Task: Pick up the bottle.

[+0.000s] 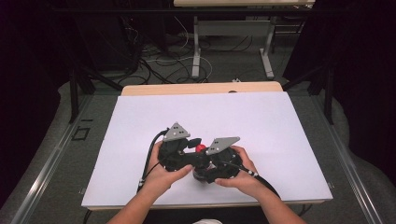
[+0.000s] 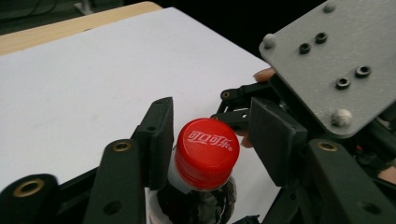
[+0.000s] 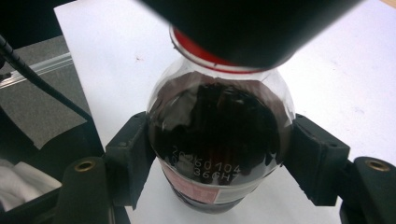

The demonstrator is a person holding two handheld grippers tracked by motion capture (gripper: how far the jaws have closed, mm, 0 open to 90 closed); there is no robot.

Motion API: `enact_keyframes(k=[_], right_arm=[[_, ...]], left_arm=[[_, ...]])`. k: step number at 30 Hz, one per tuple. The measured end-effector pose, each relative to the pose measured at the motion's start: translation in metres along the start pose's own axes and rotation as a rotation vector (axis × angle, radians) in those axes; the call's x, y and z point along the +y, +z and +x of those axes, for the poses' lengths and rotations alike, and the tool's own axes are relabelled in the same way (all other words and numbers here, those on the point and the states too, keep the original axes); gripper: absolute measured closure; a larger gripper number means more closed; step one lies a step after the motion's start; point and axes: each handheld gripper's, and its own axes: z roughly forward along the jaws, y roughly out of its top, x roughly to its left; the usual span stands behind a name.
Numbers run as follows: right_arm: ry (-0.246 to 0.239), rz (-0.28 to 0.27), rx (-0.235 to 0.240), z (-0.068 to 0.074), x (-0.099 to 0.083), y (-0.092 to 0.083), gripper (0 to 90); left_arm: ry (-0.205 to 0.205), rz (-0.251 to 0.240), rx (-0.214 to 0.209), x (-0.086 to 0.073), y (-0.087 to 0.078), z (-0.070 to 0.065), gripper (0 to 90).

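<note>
Right gripper view: a clear bottle filled with dark cola is held upright at its shoulder, and the pads of the right claw are pressed against both sides of the glass-clear wall. White printed code and a strip of red label are seen low on it. Its red cap is seen in the left gripper view, with the left claw set around it: one pad is laid against the cap's side, while the other is stood clear, so the cap is not clamped. The bottle's base is cut off below, and its neck is hidden by a dark blurred part in the right gripper view. In the high view, the bottle is found near the front edge of the white counter, mostly covered by both hands. Cables are seen on the floor beyond.
</note>
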Motion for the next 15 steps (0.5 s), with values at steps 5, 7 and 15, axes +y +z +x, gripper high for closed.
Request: enact_keyframes(k=[5,7,15], right_arm=[[0.001,-0.006,0.031,0.0,0.0,-0.001,29.8],[-0.006,-0.006,0.046,0.0,0.0,-0.002,29.7],[-0.032,0.004,0.095,0.005,0.002,-0.001,29.7]], left_arm=[[0.015,0.044,-0.147,0.002,-0.007,0.014,45.5],[0.056,0.034,-0.21,0.001,-0.01,0.022,44.9],[0.153,0.078,-0.278,0.003,-0.011,0.032,46.1]])
